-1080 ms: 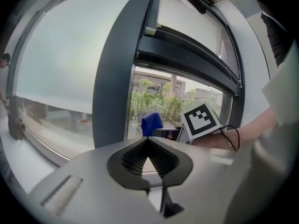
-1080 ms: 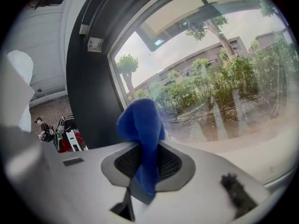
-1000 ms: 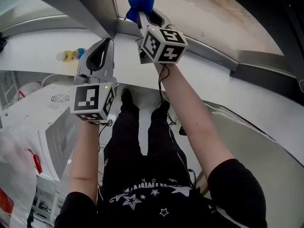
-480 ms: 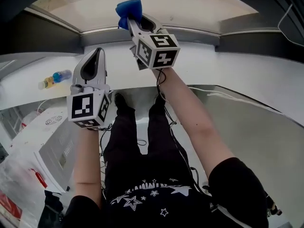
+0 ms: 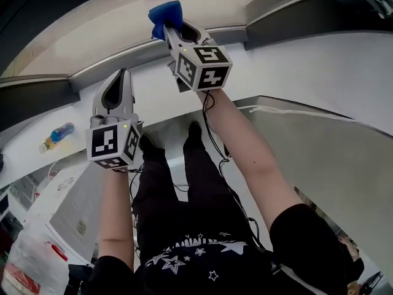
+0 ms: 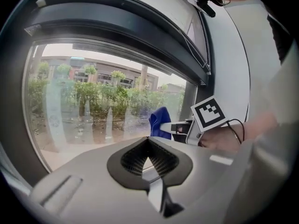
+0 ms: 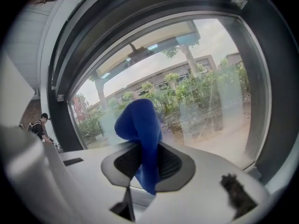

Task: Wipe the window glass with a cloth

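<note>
A blue cloth is pinched in my right gripper, which is shut on it and raised toward the window glass. In the right gripper view the cloth stands up out of the jaws, with the glass just beyond. I cannot tell whether cloth and glass touch. My left gripper is lower and to the left, shut on nothing. In the left gripper view its closed tips point at the glass, with the cloth and the right gripper's marker cube off to the right.
A dark window frame runs under the glass, above a white sill. A plastic bottle lies at the left. Below it are a white appliance and a plastic bag. A cable hangs from the right gripper.
The head view has swung, so the frame and bottle slid down and left in the picture. Both grippers keep their pose, the cloth still held up at the glass.
</note>
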{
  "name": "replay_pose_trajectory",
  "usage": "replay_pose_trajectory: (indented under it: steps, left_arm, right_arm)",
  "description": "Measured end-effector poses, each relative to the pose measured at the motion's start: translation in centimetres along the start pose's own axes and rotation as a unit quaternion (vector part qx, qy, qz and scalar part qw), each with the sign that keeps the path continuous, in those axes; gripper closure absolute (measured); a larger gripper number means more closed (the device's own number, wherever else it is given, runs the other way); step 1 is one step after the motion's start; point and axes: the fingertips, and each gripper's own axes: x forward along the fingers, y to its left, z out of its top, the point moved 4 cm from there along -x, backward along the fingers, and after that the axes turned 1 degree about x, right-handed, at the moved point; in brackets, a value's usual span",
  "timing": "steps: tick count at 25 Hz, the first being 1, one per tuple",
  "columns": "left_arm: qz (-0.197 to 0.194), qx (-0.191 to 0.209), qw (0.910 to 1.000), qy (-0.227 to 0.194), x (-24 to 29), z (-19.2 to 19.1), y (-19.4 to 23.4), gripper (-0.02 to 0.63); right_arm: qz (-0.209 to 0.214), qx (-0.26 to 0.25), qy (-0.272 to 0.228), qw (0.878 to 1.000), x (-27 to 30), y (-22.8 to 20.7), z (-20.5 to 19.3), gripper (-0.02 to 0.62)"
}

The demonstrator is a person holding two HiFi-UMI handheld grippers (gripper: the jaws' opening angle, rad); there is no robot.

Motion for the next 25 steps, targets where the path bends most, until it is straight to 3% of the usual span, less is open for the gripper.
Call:
replay_pose_trajectory:
  steps: [13,25]
  left_arm:
    - [-0.072,0.042,0.9964,-0.017,9.9,3.0,-11.6,0.598]
    - [-0.105,0.056,0.9927,-0.021,13.8,3.9,-18.8,0.597]
  right_arm:
    - [-0.101,0.023,-0.036,0.994,-6.9,-17.4,3.5,0.518]
    - [-0.165,0.071,-0.076,0.981,-11.9,-26.2,5.0,0.518]
